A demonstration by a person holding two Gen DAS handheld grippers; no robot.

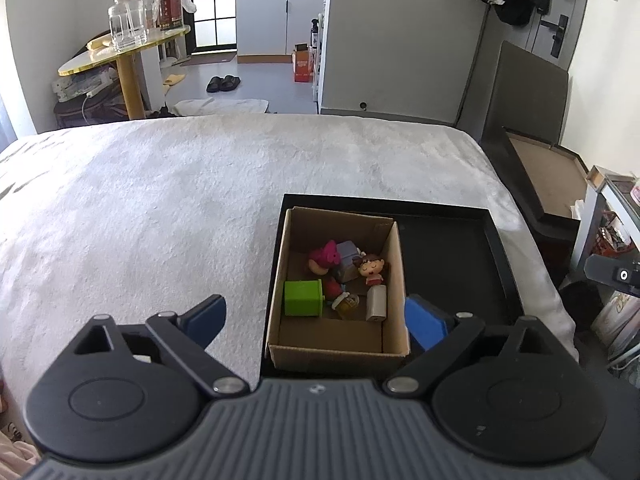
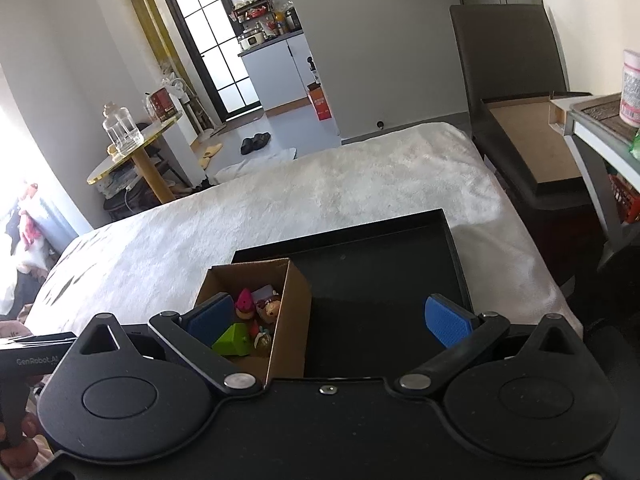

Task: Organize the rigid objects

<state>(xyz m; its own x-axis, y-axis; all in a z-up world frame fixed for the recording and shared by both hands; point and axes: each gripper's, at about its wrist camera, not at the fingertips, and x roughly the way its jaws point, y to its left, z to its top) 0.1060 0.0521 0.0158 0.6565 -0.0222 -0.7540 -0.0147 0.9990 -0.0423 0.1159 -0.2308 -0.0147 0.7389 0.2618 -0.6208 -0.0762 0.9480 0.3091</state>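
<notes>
The small toys [image 1: 340, 280] all sit inside the cardboard box [image 1: 396, 280], which stands in the left part of the black tray [image 1: 472, 248] on the bed [image 1: 160, 200]. The left tongs [image 1: 316, 320] are wide and hold nothing. The right tongs [image 2: 328, 318] are wide and empty too. No toy lies out on the bed, so the tidying looks about done. Next, I think, the hands can just pull away.

Left wrist view: close above, angled down over the cardboard box [image 1: 336, 320] in the black tray [image 1: 496, 256] on the bed [image 1: 160, 208]. Right wrist view: same slant, offset right, slightly rolled. Shared: box [image 2: 288, 320], tray [image 2: 452, 248], bed [image 2: 320, 200], kitchen doorway beyond.
</notes>
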